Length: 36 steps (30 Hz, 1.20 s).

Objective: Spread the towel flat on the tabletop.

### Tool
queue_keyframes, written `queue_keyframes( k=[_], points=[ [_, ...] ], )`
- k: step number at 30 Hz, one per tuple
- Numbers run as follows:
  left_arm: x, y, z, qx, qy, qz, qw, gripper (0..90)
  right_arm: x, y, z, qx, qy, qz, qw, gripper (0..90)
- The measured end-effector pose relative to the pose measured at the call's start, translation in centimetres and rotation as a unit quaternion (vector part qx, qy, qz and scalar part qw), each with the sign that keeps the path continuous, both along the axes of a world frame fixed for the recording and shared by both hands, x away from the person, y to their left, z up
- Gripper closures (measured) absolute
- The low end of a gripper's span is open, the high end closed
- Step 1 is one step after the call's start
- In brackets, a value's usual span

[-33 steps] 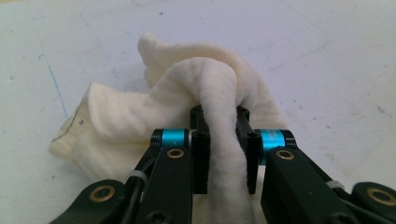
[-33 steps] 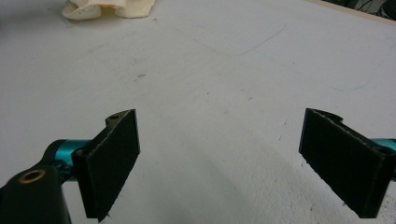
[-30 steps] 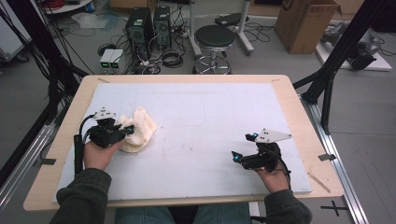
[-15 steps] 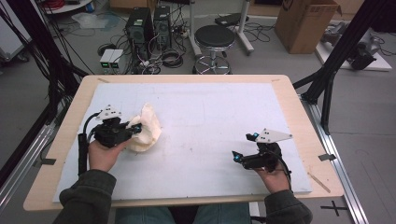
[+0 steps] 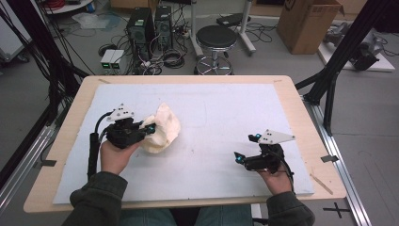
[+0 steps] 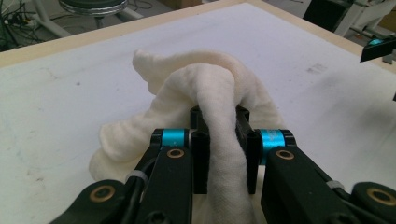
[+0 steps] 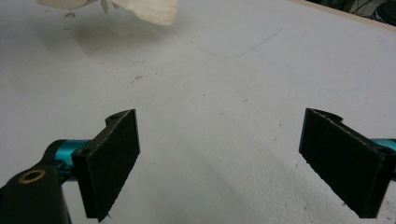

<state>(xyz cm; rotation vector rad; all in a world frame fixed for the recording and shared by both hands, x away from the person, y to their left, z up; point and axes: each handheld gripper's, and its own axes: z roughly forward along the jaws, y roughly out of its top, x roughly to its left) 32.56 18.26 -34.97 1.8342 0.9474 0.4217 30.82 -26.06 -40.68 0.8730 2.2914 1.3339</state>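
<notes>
- The left gripper (image 5: pixel 149 128) has its fingers (image 6: pixel 201 154) clamped on a fold of the cream cloth (image 5: pixel 162 127), which bunches up between and beyond them.
- The cloth sits on the left half of the white tabletop (image 5: pixel 211 108), partly lifted, with its lower folds near the surface.
- The right gripper (image 5: pixel 244 149) rests well to the right of the cloth, its fingers (image 7: pixel 112 158) spread wide with nothing but bare tabletop between them.
- A round black stool (image 5: pixel 216 37) stands on the floor beyond the tabletop's far edge.
</notes>
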Motion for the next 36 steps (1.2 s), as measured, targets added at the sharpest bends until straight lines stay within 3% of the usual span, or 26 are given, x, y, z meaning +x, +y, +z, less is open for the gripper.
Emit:
queue_keyframes(
  k=[4,15,28,31,34,36],
  points=[
    [-0.2,-1.5,0.5,-0.005,-0.006,-0.018,0.9998,80.1,0.0,0.0,0.0,0.002,0.0,-0.002,1.0,11.6],
    [0.0,-4.1,0.6,-0.01,-0.005,-0.036,0.9993,80.0,-0.1,-0.2,0.1,0.005,-0.004,-0.003,1.0,11.6],
    [-0.1,-6.5,-0.2,0.009,0.004,-0.06,0.9982,79.2,-0.1,-0.2,0.1,0.004,-0.004,-0.002,1.0,11.6],
    [0.2,-7.0,-1.1,0.02,0.021,-0.064,0.9975,78.4,-0.1,-0.2,0.0,0.004,-0.001,-0.002,1.0,11.6],
    [0.6,-7.6,-3.0,0.042,0.049,-0.064,0.9959,76.6,-0.2,-0.2,0.0,0.003,-0.001,-0.001,1.0,11.6],
    [0.6,-7.7,-3.4,0.052,0.053,-0.065,0.9951,75.9,-0.2,-0.2,0.0,0.003,0.0,0.0,1.0,11.6]
  ],
)
